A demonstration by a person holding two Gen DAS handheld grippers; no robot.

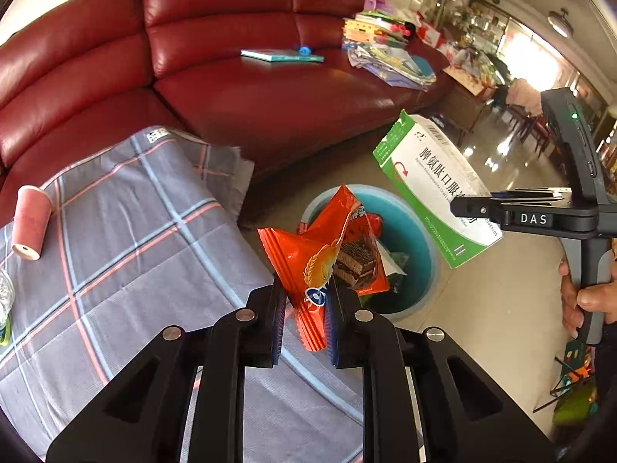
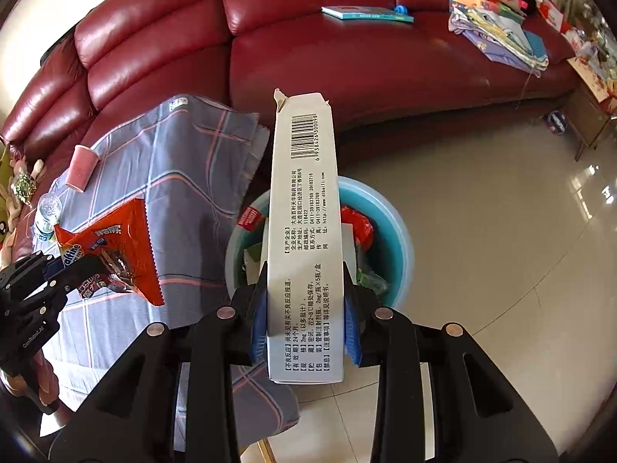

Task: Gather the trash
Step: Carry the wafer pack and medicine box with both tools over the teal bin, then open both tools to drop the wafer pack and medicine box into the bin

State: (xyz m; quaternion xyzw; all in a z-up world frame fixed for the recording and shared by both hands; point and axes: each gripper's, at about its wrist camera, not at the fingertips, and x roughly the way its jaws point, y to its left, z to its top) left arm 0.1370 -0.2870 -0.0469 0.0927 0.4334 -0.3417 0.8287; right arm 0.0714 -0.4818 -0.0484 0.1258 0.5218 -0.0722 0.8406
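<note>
Red leather sofa (image 1: 239, 88) fills the background from 9 to 1 o'clock in both wrist views; a checked cloth (image 1: 127, 239) covers the counter (image 2: 162, 177) at lower left, and the tiled floor (image 2: 501, 231) lies to the right.

My left hand-held gripper (image 1: 304, 305) is clamped on the lower sealed end of an orange snack wrapper (image 1: 324, 254), so the crumpled body projects forward, clear of the fingers. In the left wrist view the wrapper sits directly in front of the blue trash bin (image 1: 408, 239) at 12 o'clock.

My right hand-held gripper (image 2: 304, 308) is closed on the two broad faces of a white and green medicine box (image 2: 304, 212). I judge this grip keeps the long box rigid and pointing forward. In the right wrist view the bin (image 2: 393, 231) lies behind the box at 12 o'clock, already holding other wrappers.

Both items are held near the bin on the floor beside the counter edge; I judge that release is the next step, though I cannot tell whether either is squarely above the opening.

A pink paper cup (image 1: 31, 223) lies on its side on the cloth at 9 o'clock, not yet collected.
</note>
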